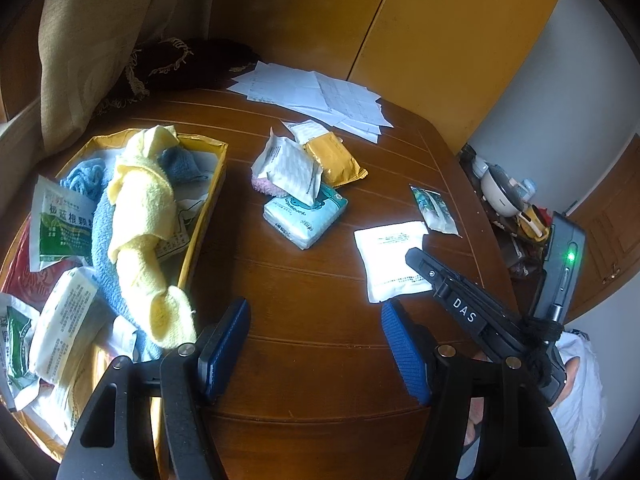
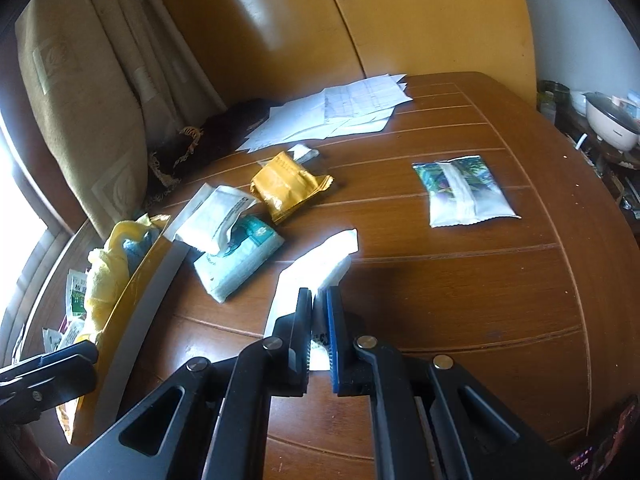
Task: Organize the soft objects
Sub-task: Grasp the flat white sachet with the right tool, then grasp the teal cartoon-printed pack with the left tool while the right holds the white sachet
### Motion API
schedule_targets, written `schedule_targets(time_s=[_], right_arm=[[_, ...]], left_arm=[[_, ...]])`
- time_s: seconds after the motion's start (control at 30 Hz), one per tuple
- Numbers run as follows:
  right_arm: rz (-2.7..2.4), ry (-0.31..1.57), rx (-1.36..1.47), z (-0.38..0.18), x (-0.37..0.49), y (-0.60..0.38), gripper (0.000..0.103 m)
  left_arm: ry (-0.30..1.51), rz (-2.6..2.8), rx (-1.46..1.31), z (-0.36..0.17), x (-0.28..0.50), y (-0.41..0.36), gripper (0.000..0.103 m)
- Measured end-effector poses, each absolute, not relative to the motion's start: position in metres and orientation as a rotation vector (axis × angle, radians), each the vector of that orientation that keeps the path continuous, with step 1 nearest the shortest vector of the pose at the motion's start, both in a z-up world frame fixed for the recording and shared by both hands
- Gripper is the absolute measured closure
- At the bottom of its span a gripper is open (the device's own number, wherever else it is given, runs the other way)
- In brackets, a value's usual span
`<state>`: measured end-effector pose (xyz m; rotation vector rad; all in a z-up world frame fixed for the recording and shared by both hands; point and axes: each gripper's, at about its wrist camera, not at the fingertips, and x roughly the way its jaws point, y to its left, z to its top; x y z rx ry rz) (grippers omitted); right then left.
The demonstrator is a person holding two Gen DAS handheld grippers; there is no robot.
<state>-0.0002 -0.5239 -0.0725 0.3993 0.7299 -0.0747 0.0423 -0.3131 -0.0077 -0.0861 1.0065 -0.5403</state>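
Observation:
My left gripper (image 1: 316,322) is open and empty above the brown table, right of the yellow box (image 1: 208,208). The box holds a yellow cloth (image 1: 140,216), a blue towel (image 1: 102,240) and several packets. My right gripper (image 2: 319,300) is shut on the near edge of a white sachet (image 2: 316,264); it also shows in the left wrist view (image 1: 386,260) with the right gripper (image 1: 416,256) on it. A pile lies mid-table: a white packet (image 1: 288,168), a gold packet (image 1: 334,158), a teal tissue pack (image 1: 306,216) and a pink cloth (image 1: 264,188).
A silver-green sachet (image 2: 464,192) lies alone toward the table's right edge. Loose papers (image 1: 320,96) lie at the back. A dark fringed cloth (image 1: 180,64) and a curtain (image 1: 88,48) are at the back left. A cluttered side shelf (image 1: 508,204) stands right of the table.

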Motion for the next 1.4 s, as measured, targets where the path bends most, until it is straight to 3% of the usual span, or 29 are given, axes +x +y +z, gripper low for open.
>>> schedule_targets(time_s=[0.63,1.07,1.33,1.4], right_arm=[[-0.118,0.772,0.473,-0.086,0.002,-0.538,0.095],[-0.12,0.773,0.48,-0.087,0.001,-0.536,0.094],[-0.122,0.773,0.483,-0.087,0.001,-0.537,0.094],[-0.123,0.773,0.479,-0.087,0.001,-0.536,0.094]], left_arm=[[1.086,-0.43,0.211,-0.048,0.144,-0.414,0.031],[1.177,-0.597,0.211,-0.046,0.139,-0.431,0.031],[1.135,-0.423,0.309,-0.056,0.159,-0.427,0.031],[1.17,-0.429,0.289,-0.062,0.165,-0.426,0.027]])
